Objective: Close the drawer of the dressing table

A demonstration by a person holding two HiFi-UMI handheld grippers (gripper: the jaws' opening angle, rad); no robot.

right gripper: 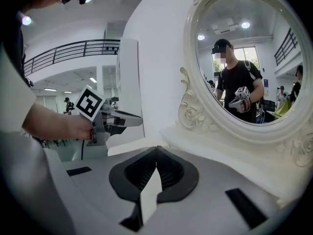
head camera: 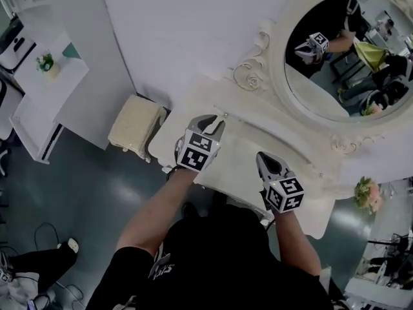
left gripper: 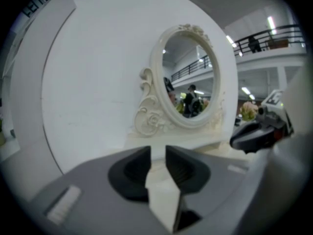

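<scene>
Drawer can't be picked out clearly, prob. in table [head camera: 174, 118] front just below both claws; left claw [head camera: 216, 123] jaws apart, empty; right claw [head camera: 262, 155] jaws together, empty; drawer likely light, stiff, slides easy; push flat on front centre, no grip needed.

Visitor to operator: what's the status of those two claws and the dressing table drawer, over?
Left claw open, empty. Right claw shut, empty. Both above dressing table, facing oval mirror. Drawer not in view; nothing blocking seen.
</scene>
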